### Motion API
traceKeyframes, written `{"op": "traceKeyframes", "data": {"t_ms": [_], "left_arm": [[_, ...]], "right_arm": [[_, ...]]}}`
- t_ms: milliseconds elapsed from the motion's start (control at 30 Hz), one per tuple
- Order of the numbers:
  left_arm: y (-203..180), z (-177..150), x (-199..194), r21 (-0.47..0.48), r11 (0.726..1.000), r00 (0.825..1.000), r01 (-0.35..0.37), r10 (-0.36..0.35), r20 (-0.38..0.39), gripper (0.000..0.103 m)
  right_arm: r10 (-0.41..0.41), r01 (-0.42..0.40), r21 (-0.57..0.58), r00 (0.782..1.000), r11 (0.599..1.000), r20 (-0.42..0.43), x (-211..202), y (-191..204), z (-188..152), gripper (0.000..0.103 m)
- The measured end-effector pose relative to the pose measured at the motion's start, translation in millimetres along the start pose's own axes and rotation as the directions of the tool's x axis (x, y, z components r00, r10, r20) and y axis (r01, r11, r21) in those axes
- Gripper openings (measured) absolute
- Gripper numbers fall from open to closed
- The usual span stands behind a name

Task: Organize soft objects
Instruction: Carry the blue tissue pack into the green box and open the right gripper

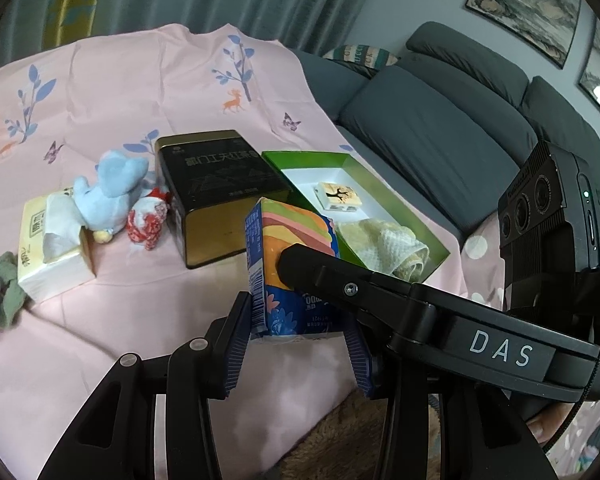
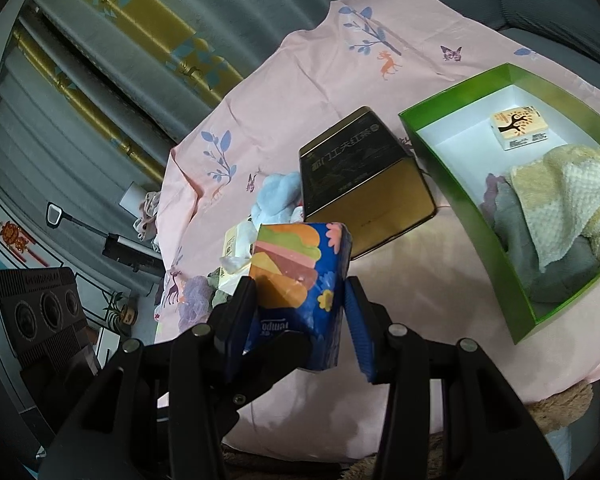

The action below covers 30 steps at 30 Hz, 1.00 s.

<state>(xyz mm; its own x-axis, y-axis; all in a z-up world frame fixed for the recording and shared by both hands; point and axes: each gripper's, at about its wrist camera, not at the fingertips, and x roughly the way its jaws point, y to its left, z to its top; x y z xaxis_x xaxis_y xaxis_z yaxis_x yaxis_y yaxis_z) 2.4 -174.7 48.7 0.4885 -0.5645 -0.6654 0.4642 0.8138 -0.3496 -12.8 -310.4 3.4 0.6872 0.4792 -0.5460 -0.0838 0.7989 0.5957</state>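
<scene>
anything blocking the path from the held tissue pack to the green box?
Nothing visible does. The tissue pack sits between both grippers; the green box lies open to its right, bare pink cloth between. The black-and-gold tin stands behind, off the line.

Grey sofa, framed landscape prints on grey wall, teal-and-yellow curtains, pink printed sheet.

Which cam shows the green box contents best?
Right wrist. It looks down into the green box: small tissue pack, yellow towel and grey cloth all clear. Left wrist sees it obliquely, the right gripper's finger crossing it; the grey cloth doesn't show.
</scene>
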Motion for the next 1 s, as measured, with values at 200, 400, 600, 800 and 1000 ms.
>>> {"op": "traceKeyframes", "data": {"t_ms": [200,400,600,800,1000], "left_arm": [[-9,2,5,0.017,1.0,1.0,0.005,-0.005,-0.006,0.045],[-15,3,10,0.029,0.999,1.0,0.013,-0.013,-0.014,0.045],[-23,9,17,0.049,0.998,0.999,0.03,-0.029,-0.015,0.045],[-36,26,27,0.086,0.994,0.998,0.061,-0.061,-0.002,0.045],[-50,56,52,0.108,0.985,0.991,0.136,-0.136,-0.004,0.045]], "right_arm": [[-0.002,0.002,0.02,1.0,1.0,0.013,-6,-7,1,0.045],[-0.008,0.008,0.036,1.0,0.999,0.025,-11,-14,2,0.045],[-0.02,0.018,0.047,0.999,0.999,0.045,-17,-19,7,0.045],[-0.038,0.033,0.055,0.995,0.998,0.091,-29,-28,22,0.045],[-0.098,0.09,0.062,0.985,0.994,0.144,-41,-41,51,0.045]]}}
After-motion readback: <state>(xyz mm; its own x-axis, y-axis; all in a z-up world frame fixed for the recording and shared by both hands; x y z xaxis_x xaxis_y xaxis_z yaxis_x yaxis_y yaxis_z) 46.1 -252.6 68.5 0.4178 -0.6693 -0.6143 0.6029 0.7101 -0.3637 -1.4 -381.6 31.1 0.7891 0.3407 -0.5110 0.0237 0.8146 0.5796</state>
